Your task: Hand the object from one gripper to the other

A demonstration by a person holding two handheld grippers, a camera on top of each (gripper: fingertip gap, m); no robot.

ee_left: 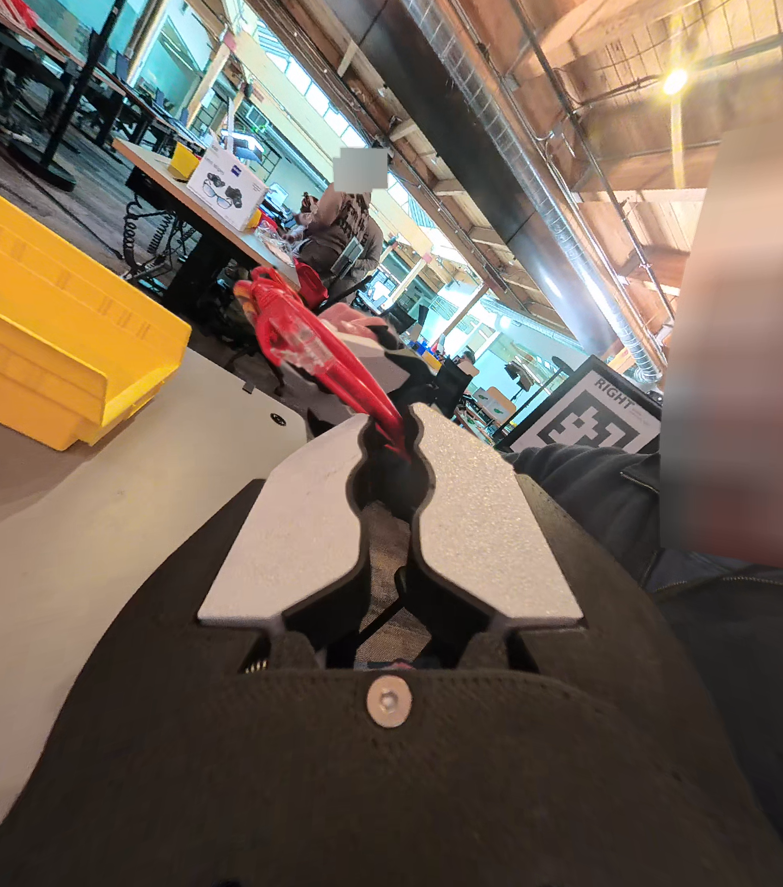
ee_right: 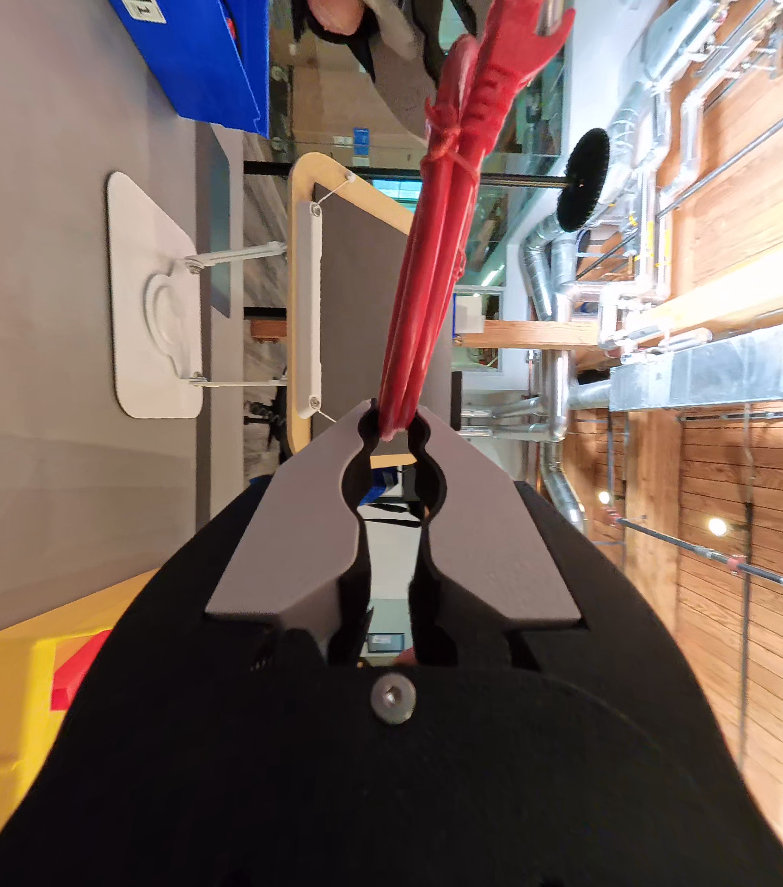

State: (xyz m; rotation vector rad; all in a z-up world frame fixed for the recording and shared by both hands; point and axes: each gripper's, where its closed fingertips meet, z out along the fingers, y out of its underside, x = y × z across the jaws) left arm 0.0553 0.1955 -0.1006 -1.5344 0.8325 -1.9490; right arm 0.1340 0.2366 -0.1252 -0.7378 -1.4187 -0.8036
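Workshop hall, pale table (ee_left: 68, 504), yellow bin (ee_left: 44, 326) at its far left edge.

Handover midway: both grippers pinch the red cable bundle (ee_right: 428, 297) held in the air off the table. Left gripper (ee_left: 389, 432) nipped on one end, right gripper (ee_right: 392, 417) on the other. Release not yet made. Bundle is folded strands, tied with a wrap, clear plug (ee_left: 300, 345) showing.

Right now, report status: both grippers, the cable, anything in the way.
Left gripper shut on red cable bundle. Right gripper shut on same bundle, opposite end. Handover mid-way, nothing blocking.
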